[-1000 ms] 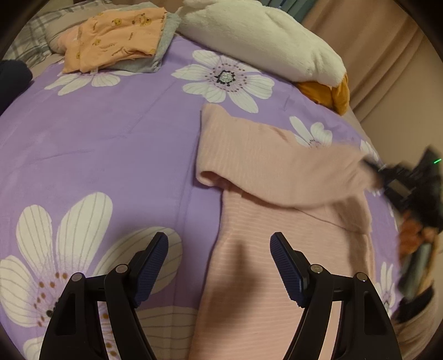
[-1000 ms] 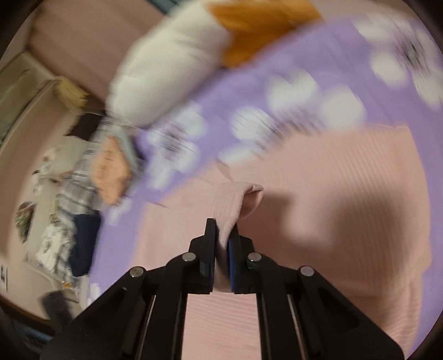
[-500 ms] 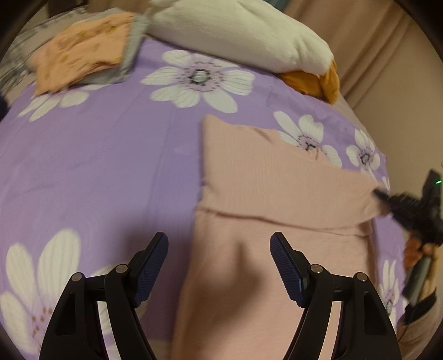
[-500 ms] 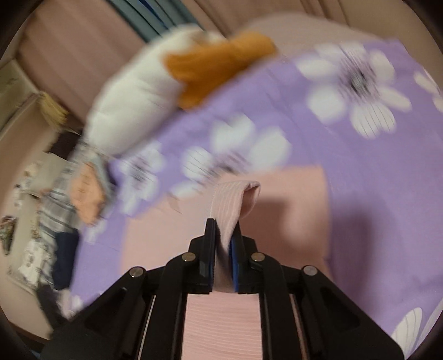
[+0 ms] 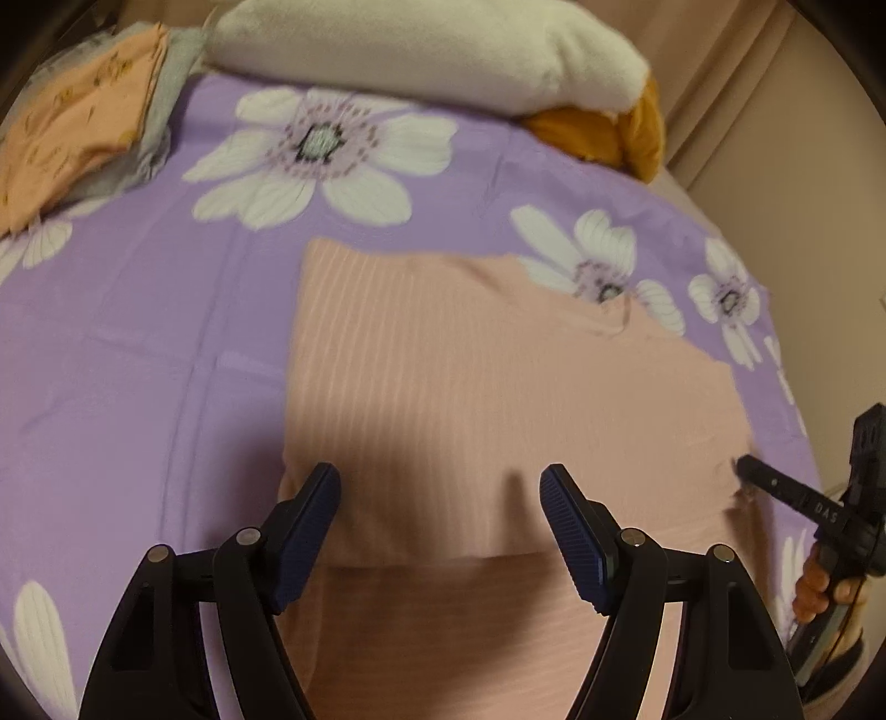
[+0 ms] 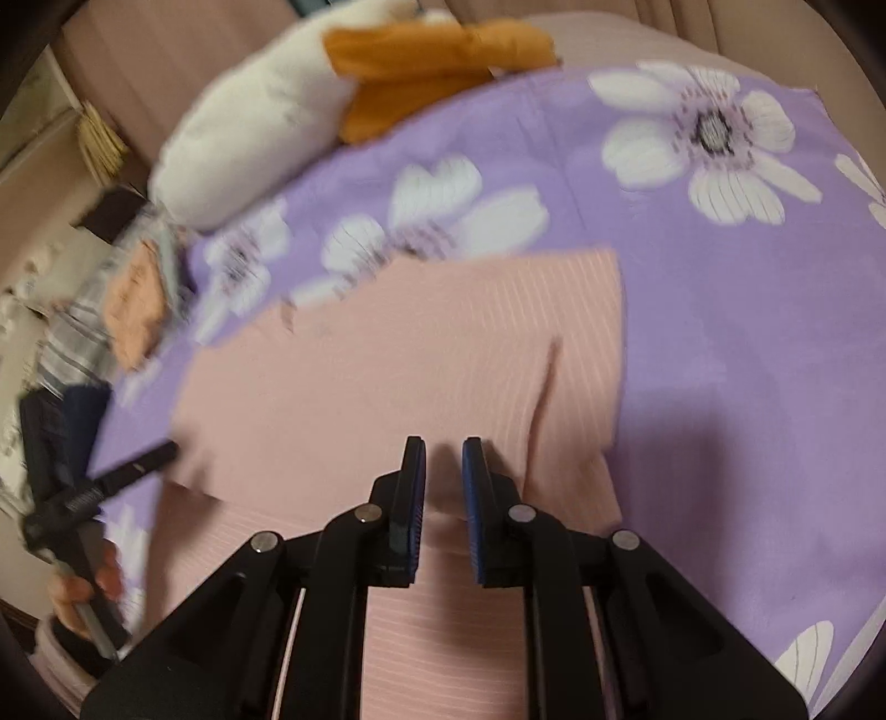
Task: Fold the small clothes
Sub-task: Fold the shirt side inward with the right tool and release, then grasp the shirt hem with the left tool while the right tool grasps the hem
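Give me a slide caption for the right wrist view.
Right gripper with jaws slightly apart and empty, above the folded pink garment on the purple floral bedsheet.

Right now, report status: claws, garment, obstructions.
Left claw open, over pink top. Right claw just eased open, nothing pinched. Top folded over, flat on purple sheet. Pillow and folded pile well clear.

A bed under a purple daisy sheet carries a folded pink garment at centre, folded clothes at ten o'clock, a white pillow at twelve.
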Action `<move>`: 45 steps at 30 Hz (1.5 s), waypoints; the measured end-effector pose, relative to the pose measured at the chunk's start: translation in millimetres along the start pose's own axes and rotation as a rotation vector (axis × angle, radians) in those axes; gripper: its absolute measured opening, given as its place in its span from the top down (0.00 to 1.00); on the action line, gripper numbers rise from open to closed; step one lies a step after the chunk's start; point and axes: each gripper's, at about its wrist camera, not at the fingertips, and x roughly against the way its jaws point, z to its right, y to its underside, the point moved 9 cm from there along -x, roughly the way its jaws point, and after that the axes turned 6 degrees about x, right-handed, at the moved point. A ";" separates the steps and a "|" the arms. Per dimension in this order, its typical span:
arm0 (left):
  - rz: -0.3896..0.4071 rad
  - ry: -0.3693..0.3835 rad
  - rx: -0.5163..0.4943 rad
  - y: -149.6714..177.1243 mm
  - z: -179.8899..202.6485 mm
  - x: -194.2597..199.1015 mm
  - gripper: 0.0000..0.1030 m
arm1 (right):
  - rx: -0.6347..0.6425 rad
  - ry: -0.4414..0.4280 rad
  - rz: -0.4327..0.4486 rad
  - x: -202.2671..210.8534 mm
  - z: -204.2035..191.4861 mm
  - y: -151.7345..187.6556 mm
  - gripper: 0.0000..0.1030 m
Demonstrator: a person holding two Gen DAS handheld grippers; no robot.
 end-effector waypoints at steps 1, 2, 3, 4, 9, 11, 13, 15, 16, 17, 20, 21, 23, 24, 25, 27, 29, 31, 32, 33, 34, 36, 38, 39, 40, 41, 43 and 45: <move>-0.008 -0.010 0.002 1.9 -3.2 -3.2 0.27 | -0.010 0.007 -0.015 -5.7 5.3 4.3 0.90; -0.013 -0.012 0.000 3.9 -5.7 -4.9 0.28 | -0.018 0.008 -0.020 -8.7 8.6 6.9 0.90; -0.011 -0.009 -0.002 4.5 -5.7 -3.4 0.28 | -0.026 -0.001 -0.017 -9.5 10.8 8.1 0.90; -0.011 -0.008 -0.003 4.4 -5.3 -0.1 0.28 | -0.032 -0.008 -0.012 -8.1 10.4 7.5 0.88; 0.017 0.047 0.025 14.2 -10.0 36.8 0.28 | -0.052 -0.057 0.028 31.4 2.7 13.6 0.69; 0.019 0.048 0.051 27.2 -23.9 51.6 0.28 | -0.059 -0.068 0.043 48.7 6.0 24.4 0.65; 0.009 0.052 0.079 41.1 -37.4 60.6 0.28 | -0.080 -0.068 0.047 62.0 14.6 39.9 0.58; -0.011 0.066 0.118 58.5 -51.7 66.1 0.28 | -0.109 -0.070 0.038 73.1 27.0 58.9 0.55; -0.026 0.075 0.136 66.4 -56.7 67.4 0.28 | -0.128 -0.071 0.028 77.1 34.0 70.9 0.55; -0.038 0.088 0.150 76.8 -61.6 69.1 0.28 | -0.140 -0.072 0.020 79.1 37.0 77.9 0.55; -0.036 0.122 0.148 92.1 -59.3 78.0 0.28 | -0.205 -0.086 -0.006 85.4 51.4 110.8 0.55; -0.041 0.145 0.148 97.2 -56.5 81.5 0.28 | -0.225 -0.112 -0.010 87.5 51.9 119.8 0.55; -0.056 0.195 0.161 105.2 -50.7 85.7 0.28 | -0.258 -0.164 -0.009 92.1 50.0 132.0 0.55; -0.064 0.215 0.163 110.5 -47.7 87.7 0.28 | -0.279 -0.199 -0.007 94.6 47.5 139.2 0.55; -0.069 0.225 0.160 115.8 -45.3 89.4 0.28 | -0.292 -0.225 -0.008 96.6 44.6 144.4 0.55; -0.084 0.244 0.155 126.9 -41.5 92.6 0.28 | -0.311 -0.285 -0.012 100.8 36.1 156.8 0.55; -0.092 0.271 0.156 138.7 -37.8 97.9 0.28 | -0.304 -0.311 -0.029 103.5 27.7 167.9 0.57; -0.102 0.295 0.165 149.5 -36.0 102.9 0.28 | -0.293 -0.342 -0.045 108.1 17.1 180.2 0.57; -0.108 0.312 0.172 155.3 -35.0 105.7 0.28 | -0.290 -0.355 -0.051 110.8 12.6 186.2 0.57; -0.115 0.325 0.177 161.2 -34.5 108.5 0.28 | -0.289 -0.365 -0.055 112.8 9.6 190.7 0.57; -0.118 0.329 0.178 166.6 -34.4 111.0 0.28 | -0.288 -0.375 -0.062 114.6 7.2 195.8 0.57; -0.125 0.345 0.182 176.8 -32.9 116.8 0.28 | -0.285 -0.386 -0.070 119.5 1.2 206.2 0.57; -0.132 0.358 0.189 187.0 -32.9 121.5 0.28 | -0.282 -0.403 -0.079 124.2 -4.3 215.8 0.57; -0.137 0.368 0.193 192.0 -32.3 124.0 0.28 | -0.283 -0.407 -0.082 126.0 -5.0 218.8 0.57; -0.138 0.376 0.197 195.1 -30.7 125.3 0.28 | -0.284 -0.412 -0.087 127.6 -5.9 222.1 0.57; -0.141 0.381 0.202 197.7 -29.8 126.5 0.28 | -0.284 -0.417 -0.090 130.2 -8.6 227.1 0.57; -0.145 0.395 0.213 204.7 -29.5 131.4 0.28 | -0.283 -0.422 -0.098 132.5 -10.5 231.5 0.57; -0.151 0.407 0.218 209.4 -26.7 133.3 0.28 | -0.278 -0.428 -0.106 134.9 -14.3 237.6 0.57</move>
